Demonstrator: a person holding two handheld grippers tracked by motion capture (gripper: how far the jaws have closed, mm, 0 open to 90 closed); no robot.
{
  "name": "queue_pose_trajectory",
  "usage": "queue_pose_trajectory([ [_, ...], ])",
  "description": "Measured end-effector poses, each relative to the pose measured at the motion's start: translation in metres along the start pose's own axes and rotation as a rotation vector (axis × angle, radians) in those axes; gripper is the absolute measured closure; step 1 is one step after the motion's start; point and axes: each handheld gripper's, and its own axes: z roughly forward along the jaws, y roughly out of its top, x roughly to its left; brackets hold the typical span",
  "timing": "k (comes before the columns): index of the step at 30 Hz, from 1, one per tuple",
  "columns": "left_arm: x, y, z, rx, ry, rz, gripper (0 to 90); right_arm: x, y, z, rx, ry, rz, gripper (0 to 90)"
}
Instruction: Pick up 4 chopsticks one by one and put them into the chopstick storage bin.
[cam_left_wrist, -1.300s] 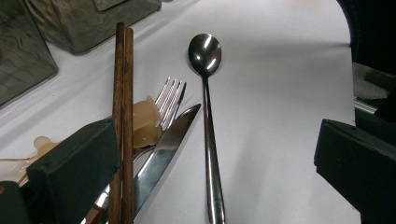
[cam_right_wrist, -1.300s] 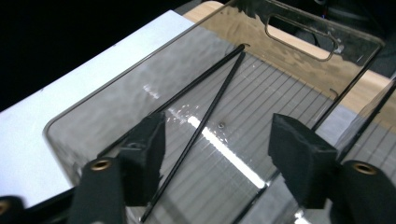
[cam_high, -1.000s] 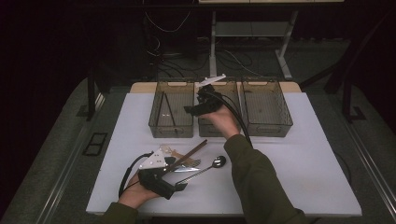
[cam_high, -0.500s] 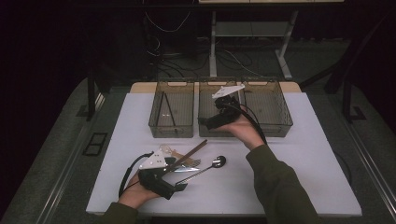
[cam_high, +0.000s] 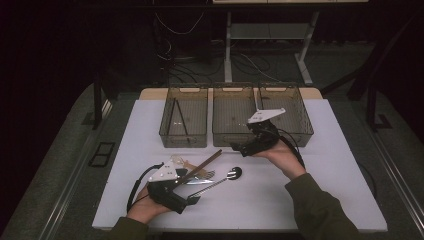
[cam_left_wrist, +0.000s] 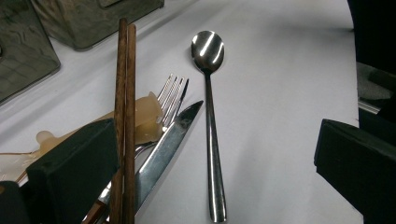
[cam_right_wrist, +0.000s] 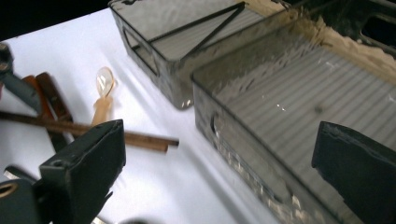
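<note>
- Cutlery lay in a loose pile on the white table near the person's left side: a pair of brown wooden chopsticks, a metal fork, a table knife, a pale translucent plastic spoon and a metal spoon.
- Left gripper rested low on the table beside that pile, in the same spot as a second before. In the left gripper view its jaws stood wide apart and pressed on nothing; the metal spoon lay flat on the table between them, and the chopsticks crossed in front of the left-hand jaw.
- Right gripper hung just in front of the middle bin, pointing toward the cutlery pile. A second before it had been up over the bins, and half a second before it was at the bins' front edge; it had since come nearer the person and a little lower.
- Its jaws had just been opening and stood wide, with nothing held between them. The right gripper view looked past them at the wall of the middle bin, the left bin, the chopstick tips and the plastic spoon.
- Three smoky see-through bins stood side by side at the far edge of the table. The left bin held thin dark sticks leaning across it. What lay in the right bin could not be made out.
- The pile of cutlery lay as it had a second before.
</note>
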Motion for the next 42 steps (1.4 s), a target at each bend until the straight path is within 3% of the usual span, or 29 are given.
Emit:
queue_pose_trajectory([
  [12,0.0,0.0,0.0,0.001,0.006,-0.003,0.0,-0.002,-0.055,-0.038,-0.041,-0.021,0.034,3.1],
  [28,0.001,0.0,0.0,-0.002,0.008,-0.003,0.0,0.001,-0.124,-0.075,-0.077,-0.05,0.101,3.0],
  [42,0.0,0.001,0.001,0.005,0.014,0.003,0.0,0.011,-0.161,-0.092,-0.025,-0.075,0.096,3.0],
])
